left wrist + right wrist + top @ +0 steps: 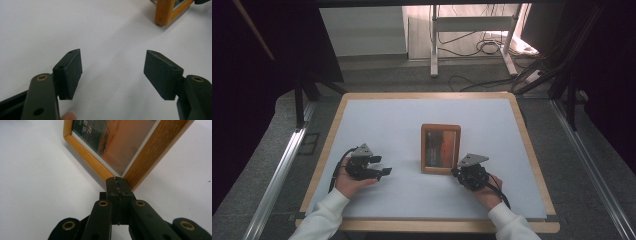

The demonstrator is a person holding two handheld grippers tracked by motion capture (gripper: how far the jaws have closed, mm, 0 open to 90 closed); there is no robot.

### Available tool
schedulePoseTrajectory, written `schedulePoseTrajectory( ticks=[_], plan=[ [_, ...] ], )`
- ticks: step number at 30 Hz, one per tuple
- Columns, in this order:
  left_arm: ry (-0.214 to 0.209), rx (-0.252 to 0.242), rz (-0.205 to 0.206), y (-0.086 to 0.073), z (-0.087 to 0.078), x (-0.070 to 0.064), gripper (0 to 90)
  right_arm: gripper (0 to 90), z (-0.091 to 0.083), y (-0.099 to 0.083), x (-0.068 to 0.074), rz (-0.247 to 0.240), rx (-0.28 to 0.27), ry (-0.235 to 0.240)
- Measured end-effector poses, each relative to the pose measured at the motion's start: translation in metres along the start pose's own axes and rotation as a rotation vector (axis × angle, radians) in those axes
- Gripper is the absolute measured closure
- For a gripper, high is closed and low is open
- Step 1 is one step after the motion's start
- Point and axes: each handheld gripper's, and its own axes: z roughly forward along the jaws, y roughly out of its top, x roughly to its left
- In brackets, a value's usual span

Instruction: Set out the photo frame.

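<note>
Sleeves in white are being shown at the near edge of the table, where a gripper is being held in each hand. The right gripper is being kept closest to the work: its jaws are being pressed together with nothing between them, and their tips are being pointed at, and appear to be just touching, the near right corner of the picture frame. The frame is being seen lying flat on the pale, matt table surface, right of centre, with its long axis running away from the person, so it is lying ahead and slightly left of the right gripper. The left gripper is being held well apart from the frame, which lies off to its right; its jaws are being held wide apart over bare surface, their dark pads looking finely grained. The frame's border is being seen as warm, varnished wood with rounded edges, around a glossy orange-and-dark print. Beyond the table, cables are being left trailing on grey floor.
</note>
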Motion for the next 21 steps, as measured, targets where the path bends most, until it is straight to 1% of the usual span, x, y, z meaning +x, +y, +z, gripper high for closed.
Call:
schedulePoseTrajectory(
  ticks=[5,8,11,13,17,21],
  plan=[
    [0.006,-0.005,-0.009,-0.002,-0.004,-0.001,30.8,90.0,-0.001,0.0,-0.001,0.008,-0.009,0.001],
    [0.008,-0.01,-0.012,-0.002,-0.005,-0.001,30.9,90.0,-0.001,-0.001,0.001,0.006,-0.016,0.005],
    [0.008,-0.005,-0.008,-0.002,-0.004,-0.002,30.8,90.0,-0.009,0.0,0.004,0.004,-0.044,0.016],
    [0.01,0.0,-0.004,-0.001,-0.003,-0.002,30.9,90.0,-0.016,-0.002,0.003,0.01,-0.062,0.017],
    [0.007,-0.002,-0.003,0.0,-0.003,-0.003,30.9,89.6,-0.03,-0.01,-0.003,0.029,-0.087,0.001],
    [-0.001,-0.005,0.008,0.004,-0.002,-0.005,30.9,86.8,-0.042,-0.02,-0.016,0.052,-0.106,-0.025]
  ],
)
